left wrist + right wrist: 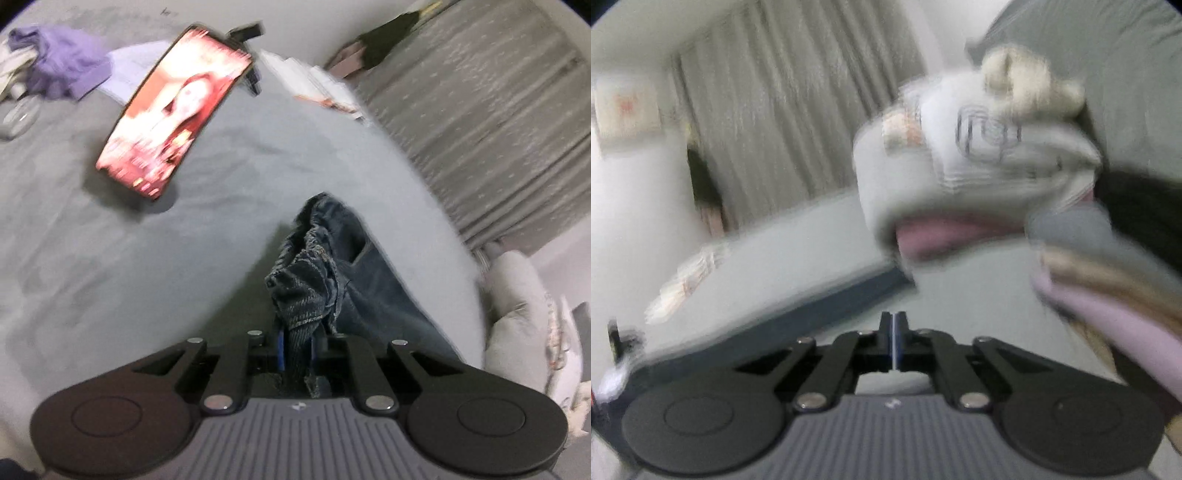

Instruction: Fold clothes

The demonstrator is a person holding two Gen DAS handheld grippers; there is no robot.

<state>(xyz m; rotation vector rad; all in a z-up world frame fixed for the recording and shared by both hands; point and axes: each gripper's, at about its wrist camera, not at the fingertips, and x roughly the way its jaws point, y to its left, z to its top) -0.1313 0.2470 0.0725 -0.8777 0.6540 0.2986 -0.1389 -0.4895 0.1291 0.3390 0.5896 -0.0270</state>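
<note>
Dark blue jeans (pixel 332 273) lie bunched on the grey bed (pixel 129 258), running from the lower middle toward the right edge. My left gripper (pixel 297 345) is shut on a fold of the jeans' denim, which sticks up between its fingers. In the blurred right wrist view, my right gripper (pixel 894 341) is shut with its fingers pressed together and nothing between them. A dark blue strip of the jeans (pixel 798 314) crosses just beyond it. A heap of white, pink and beige clothes (pixel 979 158) sits ahead and to the right.
A phone with a lit reddish screen (pixel 173 114) stands on a holder above the bed. Purple clothes (pixel 59 62) lie at the far left, papers (pixel 314 85) at the far edge. Grey curtains (pixel 480 92) hang at the right, with a light pillow (pixel 517 306) below them.
</note>
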